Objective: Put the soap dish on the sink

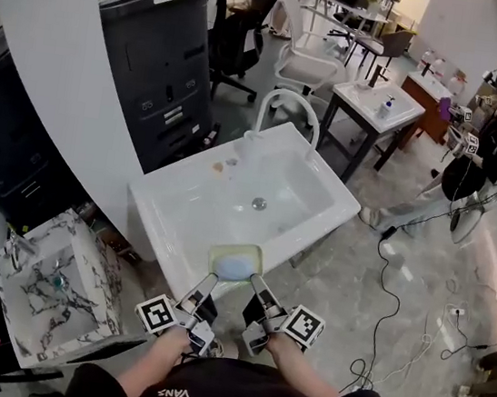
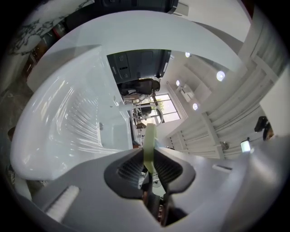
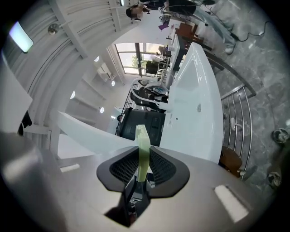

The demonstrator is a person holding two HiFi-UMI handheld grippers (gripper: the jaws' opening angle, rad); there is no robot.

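Left gripper [image 1: 209,281]: lowest in the head view, right in front of my dark shirt, pointing away from me. Its jaws are closed to a narrow gap on the left edge of the soap dish [image 1: 236,261]. In the left gripper view the ribbed pads [image 2: 131,168] pinch the thin green rim [image 2: 149,140].
Right gripper [image 1: 256,286]: close beside the other and angled in toward it. It is clamped the same way on the dish's right edge, and the right gripper view shows the rim [image 3: 143,142] standing upright between the pads [image 3: 159,168].
Soap dish: pale yellow-green, carried level between my two grippers over the near rim of the sink [image 1: 173,214]. Whether it touches the rim I cannot tell.
Dish contents: a pale blue oval piece [image 1: 237,268] lies in it.
Sink: white and rectangular, set at a slant to me, with its drain [image 1: 259,204] near the middle.
Marbled basin [image 1: 19,294]: low at my left, well apart from the white one.
Black cabinet [image 1: 158,61]: behind the sink, to the left.
Other person [image 1: 489,149]: far right — seated, with marker-cube grippers raised.
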